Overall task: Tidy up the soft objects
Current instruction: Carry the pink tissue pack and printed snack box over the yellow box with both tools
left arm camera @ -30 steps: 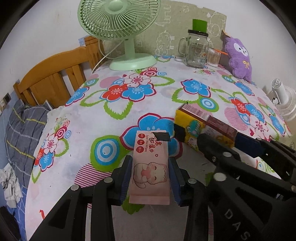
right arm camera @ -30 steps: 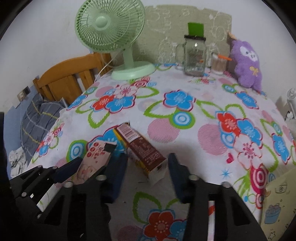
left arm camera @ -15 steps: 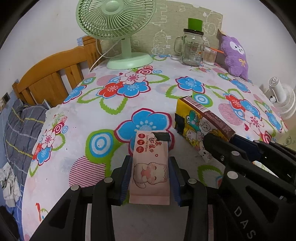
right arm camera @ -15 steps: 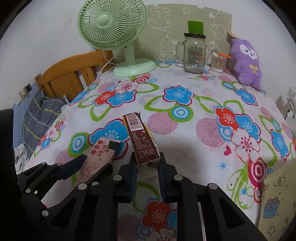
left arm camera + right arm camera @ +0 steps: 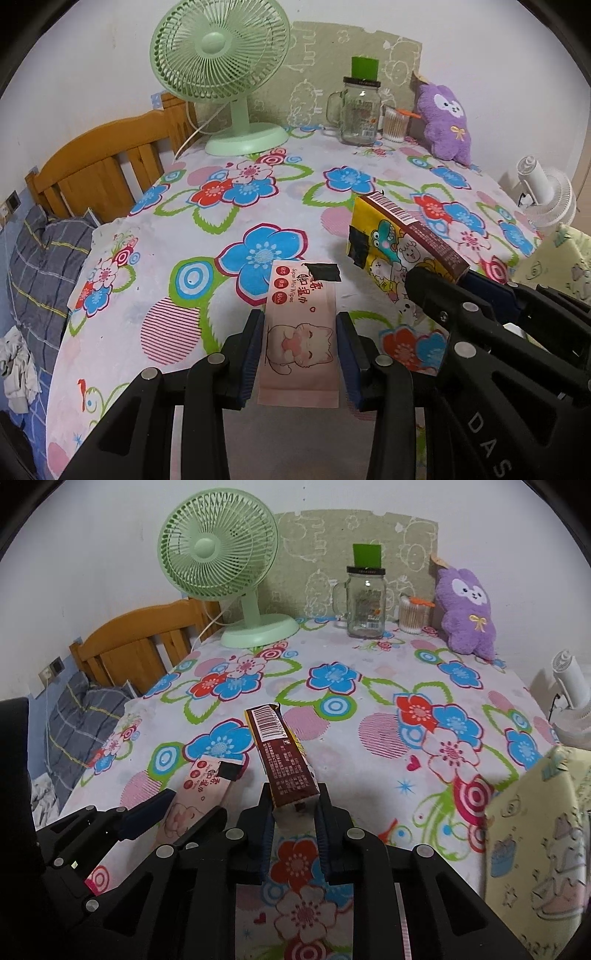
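Both the left gripper (image 5: 300,350) and right gripper (image 5: 293,825) are matte black plastic frames with silver round screws, dark blue ribbed pads, and white "DAS" lettering at lower right.

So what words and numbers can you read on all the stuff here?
"Super Mini Wipes": on the pink wipes pack, beside Chinese characters too small to read.
"DAS": on the black frame of the right hand-held gripper, cut off by the picture's edge.
Barcode digits and brown-side print on the yellow tissue pack: too small to read.
Label on the glass jar: blurred.
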`<state>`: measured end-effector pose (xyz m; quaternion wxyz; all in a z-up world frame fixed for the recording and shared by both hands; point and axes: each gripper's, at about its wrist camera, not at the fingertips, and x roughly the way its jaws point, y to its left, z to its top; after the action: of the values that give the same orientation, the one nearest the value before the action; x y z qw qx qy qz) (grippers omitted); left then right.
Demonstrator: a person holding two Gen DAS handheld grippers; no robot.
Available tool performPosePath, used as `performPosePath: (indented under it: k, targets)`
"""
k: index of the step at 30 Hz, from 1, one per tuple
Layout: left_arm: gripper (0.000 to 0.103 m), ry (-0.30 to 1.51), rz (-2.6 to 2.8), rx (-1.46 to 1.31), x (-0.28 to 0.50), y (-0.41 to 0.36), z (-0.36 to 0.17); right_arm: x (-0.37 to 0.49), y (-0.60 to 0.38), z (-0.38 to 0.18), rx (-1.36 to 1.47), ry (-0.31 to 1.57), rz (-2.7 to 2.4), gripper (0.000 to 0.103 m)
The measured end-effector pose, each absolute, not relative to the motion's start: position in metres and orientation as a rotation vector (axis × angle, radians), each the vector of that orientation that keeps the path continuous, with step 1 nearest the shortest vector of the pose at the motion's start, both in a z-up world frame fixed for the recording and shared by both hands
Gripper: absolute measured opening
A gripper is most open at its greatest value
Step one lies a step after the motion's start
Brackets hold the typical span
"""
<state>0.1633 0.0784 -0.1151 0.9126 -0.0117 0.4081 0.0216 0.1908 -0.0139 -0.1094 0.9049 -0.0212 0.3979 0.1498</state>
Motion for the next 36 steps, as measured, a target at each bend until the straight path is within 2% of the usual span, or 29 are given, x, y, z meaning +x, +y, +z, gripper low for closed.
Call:
performPosePath:
  k: [36]
  targets:
    - [0.039,0.633,0.009,0.010,0.076,0.017,-0.028,0.093,-0.079,-0.016,0.004,0.632,0.281,0.023]
